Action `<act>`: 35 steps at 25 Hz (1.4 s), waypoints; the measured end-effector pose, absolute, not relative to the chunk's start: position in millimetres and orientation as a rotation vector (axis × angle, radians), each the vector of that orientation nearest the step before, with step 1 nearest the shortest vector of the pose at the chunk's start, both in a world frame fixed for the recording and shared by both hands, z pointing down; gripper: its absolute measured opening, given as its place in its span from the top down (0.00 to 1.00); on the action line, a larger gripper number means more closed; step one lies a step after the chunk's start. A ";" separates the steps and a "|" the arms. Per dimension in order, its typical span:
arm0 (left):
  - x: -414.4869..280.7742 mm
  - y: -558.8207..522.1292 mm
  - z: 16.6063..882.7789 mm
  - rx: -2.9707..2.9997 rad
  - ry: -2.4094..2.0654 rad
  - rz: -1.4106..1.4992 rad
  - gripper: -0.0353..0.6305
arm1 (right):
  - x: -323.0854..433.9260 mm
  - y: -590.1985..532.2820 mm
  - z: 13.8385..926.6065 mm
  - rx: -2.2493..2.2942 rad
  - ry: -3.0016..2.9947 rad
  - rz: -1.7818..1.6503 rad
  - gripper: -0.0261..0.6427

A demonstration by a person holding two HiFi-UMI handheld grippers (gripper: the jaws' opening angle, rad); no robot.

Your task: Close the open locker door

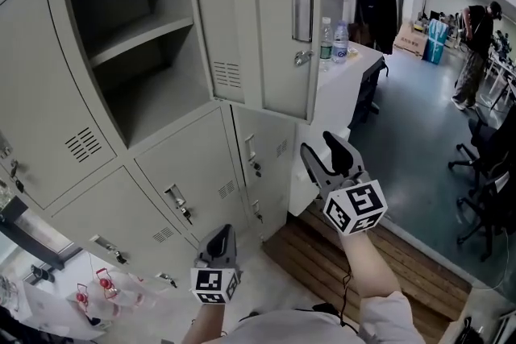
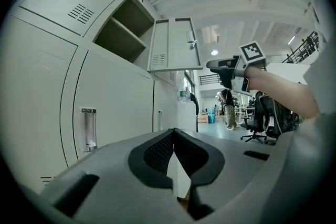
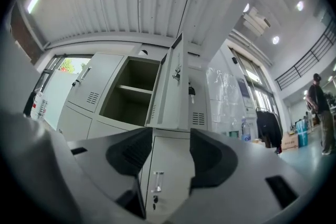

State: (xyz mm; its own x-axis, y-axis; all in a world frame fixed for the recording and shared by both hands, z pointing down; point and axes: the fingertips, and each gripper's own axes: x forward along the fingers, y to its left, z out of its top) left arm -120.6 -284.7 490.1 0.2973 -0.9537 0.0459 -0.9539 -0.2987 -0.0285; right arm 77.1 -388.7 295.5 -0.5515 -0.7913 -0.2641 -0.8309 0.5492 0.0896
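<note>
The grey locker door [image 1: 258, 20] of the upper compartment [image 1: 133, 52] stands swung out, its latch and label holder facing right; the shelf inside is bare. My right gripper [image 1: 320, 145] is raised below the door's lower edge, open with nothing between its jaws. In the right gripper view the right gripper [image 3: 170, 136] looks up at the door [image 3: 170, 86] edge-on. My left gripper [image 1: 222, 231] hangs low in front of the lower lockers, shut and empty. In the left gripper view the left gripper [image 2: 173, 131] points level along the locker fronts, with the door [image 2: 175, 44] above.
Closed lockers [image 1: 201, 181] fill the wall around the open one. A white desk [image 1: 355, 60] with two bottles [image 1: 339, 40] stands behind the door. A wooden platform [image 1: 339, 270] lies underfoot. Office chairs [image 1: 484, 165] and a person [image 1: 476, 52] are at the right.
</note>
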 end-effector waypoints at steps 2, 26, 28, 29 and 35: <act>-123.9 -285.2 491.2 2.509 -1.874 0.085 0.93 | 76.1 -399.4 284.4 -1.362 2.597 0.324 0.67; -130.4 -285.2 485.3 2.464 -1.951 0.091 0.93 | 51.7 -414.8 253.1 -1.175 2.626 0.252 0.67; -130.6 -282.3 484.8 2.465 -1.952 0.095 0.93 | 48.6 -409.8 252.2 -1.160 2.628 0.253 0.67; -130.8 -280.4 485.0 2.465 -1.953 0.098 0.93 | 47.3 -407.1 252.1 -1.151 2.628 0.248 0.67; -136.0 -269.6 487.5 2.441 -1.973 0.108 0.93 | 39.2 -389.8 250.7 -1.075 2.635 0.203 0.67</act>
State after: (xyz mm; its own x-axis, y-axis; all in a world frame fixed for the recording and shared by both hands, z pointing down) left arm -136.0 -269.6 487.5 0.2085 -0.9765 0.0543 -0.9766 -0.2109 -0.0425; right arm 39.2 -389.8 250.7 -0.6805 -0.6612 -0.3158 -0.7018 0.7120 0.0217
